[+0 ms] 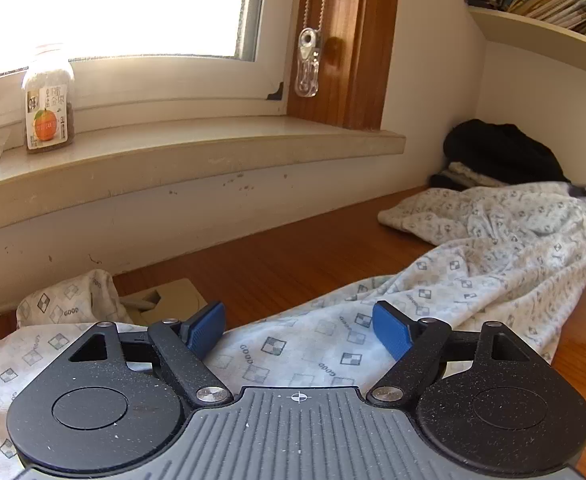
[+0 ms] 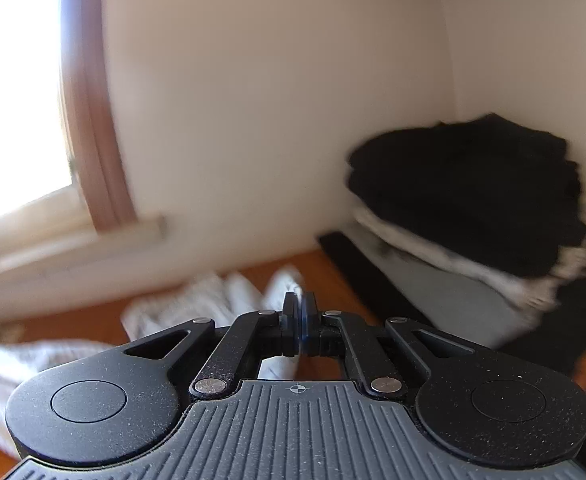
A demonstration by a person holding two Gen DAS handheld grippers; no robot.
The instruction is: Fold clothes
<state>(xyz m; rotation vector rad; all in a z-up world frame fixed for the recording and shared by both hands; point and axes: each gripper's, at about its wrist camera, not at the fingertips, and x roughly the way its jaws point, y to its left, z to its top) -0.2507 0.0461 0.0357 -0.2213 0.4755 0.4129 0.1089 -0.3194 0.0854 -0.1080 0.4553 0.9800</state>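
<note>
The left gripper (image 1: 299,330) hung wide open over the patterned garment (image 1: 473,256) — gripping nothing. The right gripper (image 2: 300,312) was closed — whether cloth was pinched, the blur hid.

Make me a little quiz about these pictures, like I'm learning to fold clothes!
1. True or false: the left gripper is open over the white patterned garment.
2. What stands on the stone windowsill? A) a clear jar with an orange label B) a red mug C) a green plant
3. Fill in: the right gripper is ___.
Key: 1 true; 2 A; 3 shut.
</note>
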